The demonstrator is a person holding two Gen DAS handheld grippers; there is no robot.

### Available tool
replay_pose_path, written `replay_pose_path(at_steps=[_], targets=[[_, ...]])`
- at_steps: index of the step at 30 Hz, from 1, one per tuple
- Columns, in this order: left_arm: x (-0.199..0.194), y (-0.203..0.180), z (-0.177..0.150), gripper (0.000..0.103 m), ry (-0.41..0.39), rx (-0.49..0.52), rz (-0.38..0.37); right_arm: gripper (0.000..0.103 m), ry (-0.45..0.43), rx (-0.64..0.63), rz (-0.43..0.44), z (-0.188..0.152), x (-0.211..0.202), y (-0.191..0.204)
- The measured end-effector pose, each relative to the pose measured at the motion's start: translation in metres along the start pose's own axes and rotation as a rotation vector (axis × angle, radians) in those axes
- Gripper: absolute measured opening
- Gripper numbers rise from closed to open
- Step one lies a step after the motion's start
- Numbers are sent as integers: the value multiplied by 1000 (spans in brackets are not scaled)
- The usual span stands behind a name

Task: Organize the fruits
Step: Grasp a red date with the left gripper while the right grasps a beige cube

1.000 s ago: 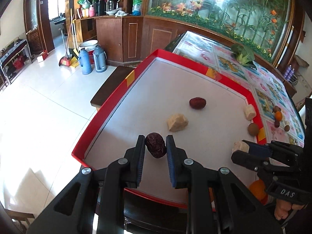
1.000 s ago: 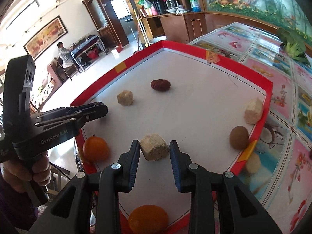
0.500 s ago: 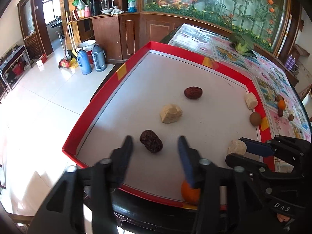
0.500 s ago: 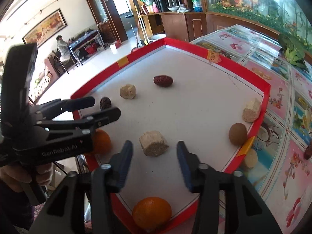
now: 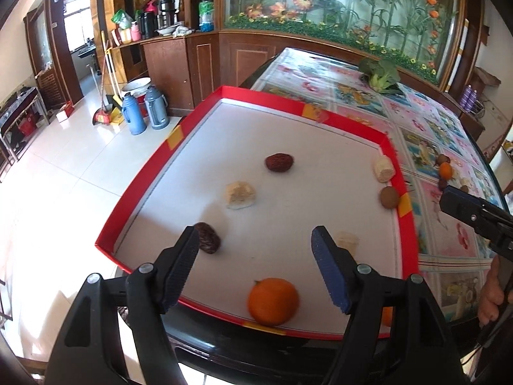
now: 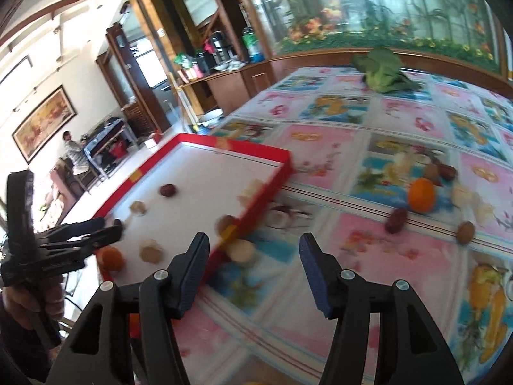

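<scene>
**Fruit spread over the tray, both grippers empty**

In my left view the red-rimmed tray (image 5: 134, 199) holds most of the fruit. A dark date (image 5: 208, 238) lies near its front left corner, just beside my left gripper's (image 5: 255, 268) left finger but not touched by it. A second date (image 5: 279, 162) lies further back, with a pale chunk (image 5: 239, 195) between the two. An orange (image 5: 273, 301) sits close to the front rim, below the gap between the fingers. Another pale chunk (image 5: 346, 241) shows partly behind the right finger. Along the right rim are a third pale chunk (image 5: 383, 168) and a brown round fruit (image 5: 390, 197).

My left gripper hangs over the front of the tray, its jaws opening, nothing between the pads.

My right gripper (image 6: 255, 271) points past the tray's right rim at the desk (image 6: 400, 250) and its patterned cloth. Its jaws are opening too and hold nothing. This view is blurred. A pale piece (image 6: 241, 252) lies on the cloth just outside the tray rim. Well to the right is a loose group: another orange (image 6: 422, 195), a dark date (image 6: 396, 220), a small brown fruit (image 6: 465, 232) and some pale bits I cannot make out.

A leafy green vegetable (image 6: 383, 75) lies at the far end of the desk.
</scene>
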State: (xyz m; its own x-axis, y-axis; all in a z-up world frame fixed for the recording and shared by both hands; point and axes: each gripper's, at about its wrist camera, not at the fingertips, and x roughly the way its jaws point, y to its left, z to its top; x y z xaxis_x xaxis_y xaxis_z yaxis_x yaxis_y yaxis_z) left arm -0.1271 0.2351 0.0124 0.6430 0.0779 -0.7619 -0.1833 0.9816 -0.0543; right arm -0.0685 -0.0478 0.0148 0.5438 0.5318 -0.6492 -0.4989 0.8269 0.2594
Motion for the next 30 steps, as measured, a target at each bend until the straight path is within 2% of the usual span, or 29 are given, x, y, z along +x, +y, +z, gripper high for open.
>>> replay_pose_path(at_steps=[4,6,9,13,16,21,23,24,27,30], targets=[[-5,-13,-2,74,-1,24,-27,58,36,-19,6,-3,1,-4],[-7,-20,-3,74,-3,35,-39,58,58,-69,-1,-3,5,4],[-11,-31,-4,74,-3,53,-63,58,112,-155,-50,-2,20,23],[-17,-41,-4,74,-11,83,-86,55,147,-237,-70,-1,37,39],[-21,-43,-5,74,-15,87,-104,49,172,-287,-121,1,51,47],[-25,-41,-3,74,-20,73,-119,46,207,-284,-111,5,65,42],[-26,-41,-2,74,-20,65,-130,26,194,-296,-116,6,65,42],[-26,-43,-1,74,-19,65,-136,22,193,-291,-116,7,66,41],[-27,-56,4,74,-20,86,-153,22,192,-243,-140,7,59,27],[-28,-80,10,74,-26,147,-178,22,195,-199,-165,0,41,3]])
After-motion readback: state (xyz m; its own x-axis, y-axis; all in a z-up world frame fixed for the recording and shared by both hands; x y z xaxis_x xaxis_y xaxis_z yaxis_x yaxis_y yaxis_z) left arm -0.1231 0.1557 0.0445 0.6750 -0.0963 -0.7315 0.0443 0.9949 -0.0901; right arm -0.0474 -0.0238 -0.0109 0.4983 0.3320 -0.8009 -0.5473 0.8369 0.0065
